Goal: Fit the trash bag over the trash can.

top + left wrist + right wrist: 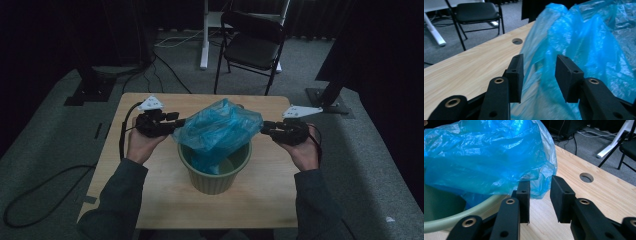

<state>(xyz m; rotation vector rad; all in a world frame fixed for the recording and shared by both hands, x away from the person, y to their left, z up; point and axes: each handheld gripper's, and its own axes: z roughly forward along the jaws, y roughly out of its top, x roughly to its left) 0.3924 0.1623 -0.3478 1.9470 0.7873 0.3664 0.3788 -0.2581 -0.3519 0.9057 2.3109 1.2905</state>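
1. One wooden bench (150, 185) carries your green bin (215, 175).
2. Blue plastic bag (217, 127) drapes over its rim, between both grippers.
3. Left gripper (539, 75) and right gripper (539, 195): fingers apart, bag edge between them, unclamped.

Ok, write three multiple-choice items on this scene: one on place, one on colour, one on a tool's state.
1. Where does the bin stand?
A. on the chair
B. on the table
C. on the floor

2. What colour is the bag?
A. blue
B. red
C. white

3. How is the left tool?
A. shut on the bin's rim
B. lying on the floor
C. open, bag between its jaws

Key: B, the bin sits on the wooden table; A, the plastic is blue; C, a gap shows between the jaws.
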